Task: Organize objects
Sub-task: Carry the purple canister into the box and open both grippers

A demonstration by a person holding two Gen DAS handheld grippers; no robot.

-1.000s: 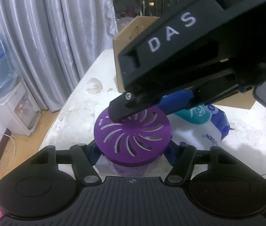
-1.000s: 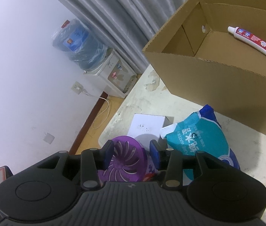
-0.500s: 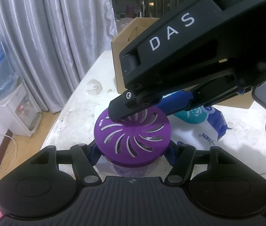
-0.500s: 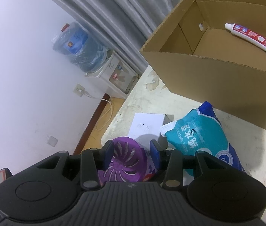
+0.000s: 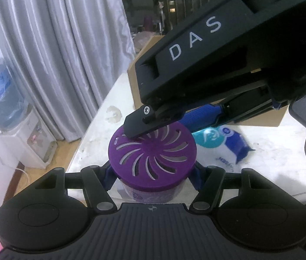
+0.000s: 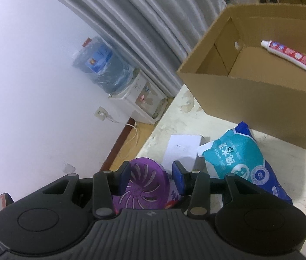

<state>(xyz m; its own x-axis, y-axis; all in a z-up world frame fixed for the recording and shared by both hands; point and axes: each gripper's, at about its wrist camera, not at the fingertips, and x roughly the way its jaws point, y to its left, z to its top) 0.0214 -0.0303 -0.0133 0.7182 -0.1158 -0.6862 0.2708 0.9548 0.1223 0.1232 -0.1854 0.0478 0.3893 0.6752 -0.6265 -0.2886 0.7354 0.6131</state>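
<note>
The wipes pack [image 6: 239, 158] has slid rightward in view; the purple jar [image 5: 152, 151] sits on the bench [image 5: 278, 151], clamped by your left gripper [image 5: 153, 173]. Right gripper [image 6: 150, 177] straddles its lid unclosed; squeezing could tip it.

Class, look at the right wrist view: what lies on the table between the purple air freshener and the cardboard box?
A white box and a blue wipes pack lie between air freshener and cardboard box.
</note>
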